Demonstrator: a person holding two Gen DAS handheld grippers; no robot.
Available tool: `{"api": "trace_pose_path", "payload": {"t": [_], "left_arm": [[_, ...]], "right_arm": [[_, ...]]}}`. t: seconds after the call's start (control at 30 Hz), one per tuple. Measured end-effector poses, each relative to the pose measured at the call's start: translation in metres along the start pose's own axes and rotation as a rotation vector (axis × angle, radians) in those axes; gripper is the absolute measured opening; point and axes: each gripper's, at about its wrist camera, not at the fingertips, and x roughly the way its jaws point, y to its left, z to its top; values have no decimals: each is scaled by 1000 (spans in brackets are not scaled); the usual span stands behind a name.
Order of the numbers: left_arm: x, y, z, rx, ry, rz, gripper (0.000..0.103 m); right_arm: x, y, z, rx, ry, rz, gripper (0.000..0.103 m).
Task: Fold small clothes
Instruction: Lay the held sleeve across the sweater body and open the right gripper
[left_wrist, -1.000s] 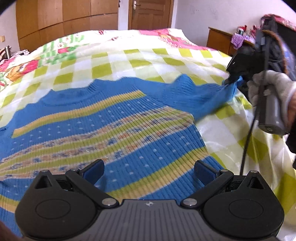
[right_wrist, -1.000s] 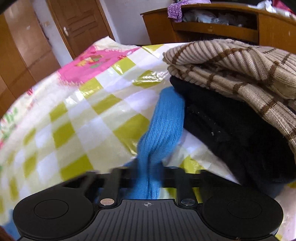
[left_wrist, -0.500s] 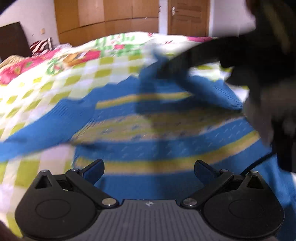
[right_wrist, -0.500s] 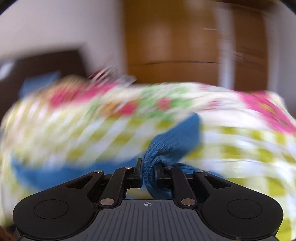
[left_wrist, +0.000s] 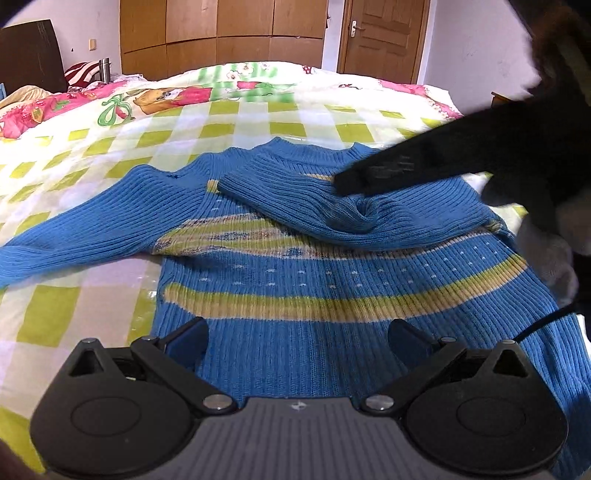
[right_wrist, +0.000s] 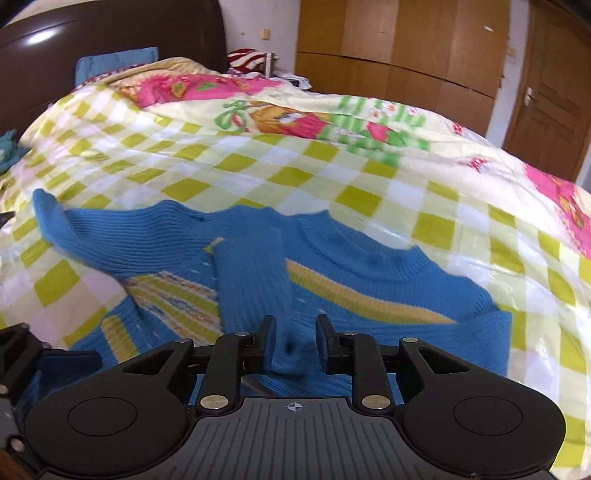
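Note:
A blue knit sweater (left_wrist: 295, 288) with yellow stripes lies flat on the bed, neck away from me. Its right sleeve (left_wrist: 314, 206) is folded across the chest; the other sleeve (left_wrist: 92, 229) stretches out to the left. My right gripper (right_wrist: 295, 343) sits low over the folded sleeve (right_wrist: 251, 280), its jaws opening, with the sleeve lying loose between them. In the left wrist view the right gripper (left_wrist: 343, 181) reaches in from the right. My left gripper (left_wrist: 297, 339) hovers open over the sweater's hem, nothing between its fingers.
A green-checked quilt (left_wrist: 184, 129) with pink cartoon prints covers the bed. A dark headboard (right_wrist: 92, 37) and bedding lie at the far left, with a wooden wardrobe (left_wrist: 221, 33) and a door (left_wrist: 384, 33) behind. A white-gloved hand (left_wrist: 554, 254) holds the right gripper.
The right gripper swung the sleeve from the bed's right side, beside a clothes pile, over onto the sweater's chest and its jaws parted. The left gripper slid left along the hem.

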Motion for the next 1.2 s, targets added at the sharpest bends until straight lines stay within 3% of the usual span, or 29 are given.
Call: {"api": "trace_pose_path", "payload": {"t": [0.17,0.23,0.3,0.33,0.37,0.47,0.6,0.7,0.77,0.87,0.93,0.97,1.0,1.07,1.2], "left_arm": [[-1,-1,-2,22,-13,-11,103],[-2,-2,-2,28,-20,-19,103],[-2,-1,-2,31,-24,-21,103],[-3,-1,-3,32,-26,-21,103],[-3,-1,-3,32,-28,-21,103],[-3,-2,-2,31,-38,-24,103],[-7,-6,-3,43,-66,-34,103],[-10,-6,-2,46,-83,-46,103],[-11,-6,-2,48,-94,-41,103],[-10,-7,-2,49,-94,-37,103],[-9,-9,-4,57,-91,-34,103],[-8,-10,-4,65,-86,-35,103],[-7,-11,-5,74,-79,-32,103],[-6,-12,-7,84,-66,-34,103],[-4,-10,-6,75,-60,-56,103]], "right_arm": [[38,33,20,-127,54,67,38],[59,41,23,-162,88,52,37],[77,42,25,-161,127,-6,28],[80,37,27,-124,133,-21,13],[80,30,30,-71,134,-23,10],[58,-1,39,64,55,-90,8],[-7,-62,45,309,-118,-229,7],[-45,-79,46,354,-228,-272,7],[-48,-70,48,326,-250,-221,7],[-24,-31,47,221,-223,-76,7],[2,2,44,125,-155,44,7],[19,22,42,48,-71,94,7],[33,39,37,-20,-10,114,7],[41,60,22,-120,7,113,9],[15,39,13,-61,-13,117,13]]}}
